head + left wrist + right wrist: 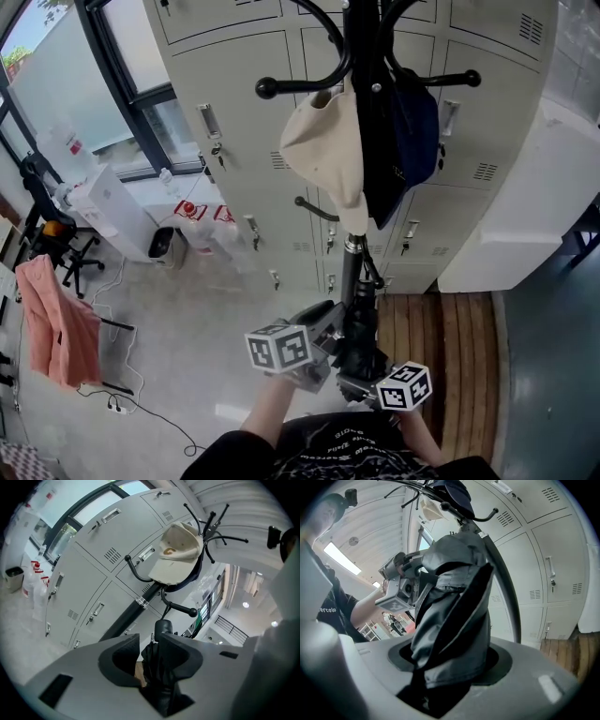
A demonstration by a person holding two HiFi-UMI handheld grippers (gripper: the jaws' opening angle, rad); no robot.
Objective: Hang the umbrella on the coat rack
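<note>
A folded black umbrella (360, 319) is held upright close against the black coat rack pole (351, 258). My left gripper (330, 330) is shut on its upper part just below the handle (162, 627). My right gripper (362, 371) is closed round the bundled fabric (452, 616) lower down. A thin strap runs from the handle up toward a lower ball-tipped hook (180, 609); I cannot tell whether it rests over that hook. Above hang a cream cap (323, 150) and a dark navy cap (405, 141) on the rack's upper hooks.
Grey lockers (239, 112) stand right behind the rack. A white cabinet (525, 225) is at the right, above a wooden floor strip (450, 347). At the far left are a pink cloth on a chair (56, 323), an office chair and white boxes by the window.
</note>
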